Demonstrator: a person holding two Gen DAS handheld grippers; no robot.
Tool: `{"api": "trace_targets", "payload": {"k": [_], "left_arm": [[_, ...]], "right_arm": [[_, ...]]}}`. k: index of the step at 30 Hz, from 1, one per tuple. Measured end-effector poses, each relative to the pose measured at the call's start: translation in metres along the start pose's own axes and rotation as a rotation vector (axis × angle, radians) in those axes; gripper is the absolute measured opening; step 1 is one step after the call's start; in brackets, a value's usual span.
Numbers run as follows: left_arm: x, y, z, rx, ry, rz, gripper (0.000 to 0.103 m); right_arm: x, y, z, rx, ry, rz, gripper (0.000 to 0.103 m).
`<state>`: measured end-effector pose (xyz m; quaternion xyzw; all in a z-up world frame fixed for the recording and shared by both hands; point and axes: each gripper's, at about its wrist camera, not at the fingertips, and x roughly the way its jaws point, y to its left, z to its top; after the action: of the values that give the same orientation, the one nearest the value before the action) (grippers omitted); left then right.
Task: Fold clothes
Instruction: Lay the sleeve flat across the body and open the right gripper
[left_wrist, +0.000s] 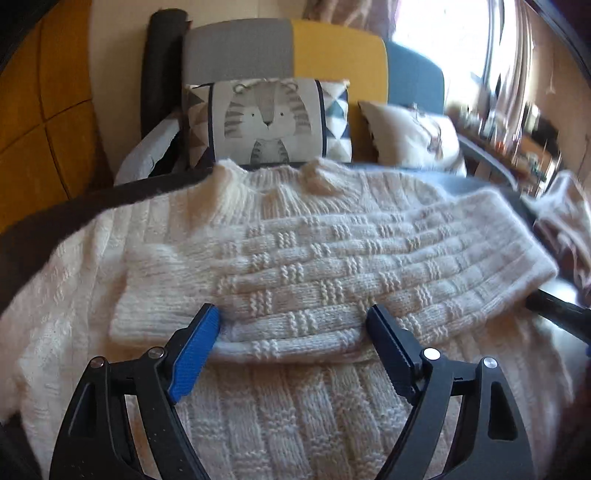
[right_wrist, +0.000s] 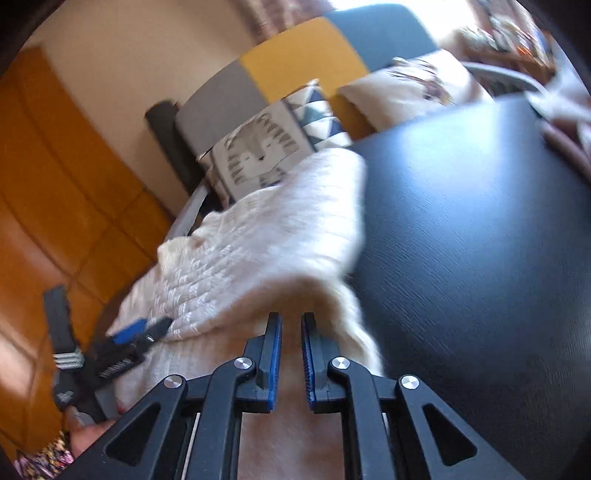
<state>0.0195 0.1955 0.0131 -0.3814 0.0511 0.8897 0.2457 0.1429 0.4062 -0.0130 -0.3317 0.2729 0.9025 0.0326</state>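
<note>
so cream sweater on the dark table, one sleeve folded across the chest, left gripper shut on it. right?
Not quite. The left gripper is open, with the folded sleeve lying between its fingers, as the left wrist view shows. The sweater does lie on the dark table.

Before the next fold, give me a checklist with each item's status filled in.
1. Folded sleeve lies across the sweater chest: ok, flat, cuff to the picture's left.
2. Left gripper free: ok, jaws wide open over the sleeve's lower edge, pressing nothing.
3. Right gripper holding the sweater's edge: cannot tell; jaws nearly together, fabric at the tips blurred.
4. Bare table beside the sweater: ok, dark top is free there.
5. Neckline flat: not ok, it looks bunched at one side.
6. Second sleeve's position: cannot tell.
</note>
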Motion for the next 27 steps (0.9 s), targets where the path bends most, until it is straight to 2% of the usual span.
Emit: {"api": "trace_targets", "payload": {"k": [4,5,7,9,10,12,17,19,21,23,24,27], "left_arm": [[0.001,0.004,0.000,-0.019,-0.003,-0.022,0.084],[0.002,0.004,0.000,-0.023,0.003,-0.025,0.085],[0.001,0.003,0.001,-0.027,0.013,-0.030,0.085],[0.000,0.000,0.001,-0.025,0.017,-0.032,0.086],[0.000,-0.001,0.001,-0.022,0.019,-0.032,0.087],[0.000,-0.002,0.001,-0.016,0.022,-0.031,0.088],[0.000,0.000,0.000,-0.025,0.013,-0.041,0.088],[-0.001,0.000,0.000,-0.022,0.006,-0.035,0.088],[-0.002,-0.001,-0.001,-0.016,-0.003,-0.028,0.088],[-0.002,0.000,-0.001,-0.021,-0.007,-0.034,0.088],[-0.002,0.000,-0.001,-0.026,-0.009,-0.039,0.088],[-0.003,0.001,-0.001,-0.030,-0.011,-0.042,0.088]], "right_arm": [[0.025,0.004,0.022,-0.058,0.027,-0.098,0.010],[0.031,-0.003,0.025,-0.041,0.037,-0.137,0.003],[0.027,-0.022,0.032,0.052,0.005,-0.139,0.000],[0.006,-0.037,0.037,0.113,-0.083,-0.225,0.000],[-0.003,-0.045,0.037,0.146,-0.110,-0.239,0.000],[-0.009,-0.060,0.031,0.211,-0.104,-0.242,0.000],[-0.011,-0.061,0.030,0.208,-0.093,-0.246,0.000],[-0.012,-0.056,0.033,0.175,-0.031,-0.179,0.002],[-0.029,-0.046,0.028,0.085,-0.010,-0.145,0.008],[-0.048,-0.035,0.022,-0.019,-0.042,-0.167,0.008],[-0.058,-0.028,0.023,-0.066,-0.085,-0.172,0.008],[-0.056,-0.021,0.045,-0.079,-0.130,-0.128,0.015]]}}
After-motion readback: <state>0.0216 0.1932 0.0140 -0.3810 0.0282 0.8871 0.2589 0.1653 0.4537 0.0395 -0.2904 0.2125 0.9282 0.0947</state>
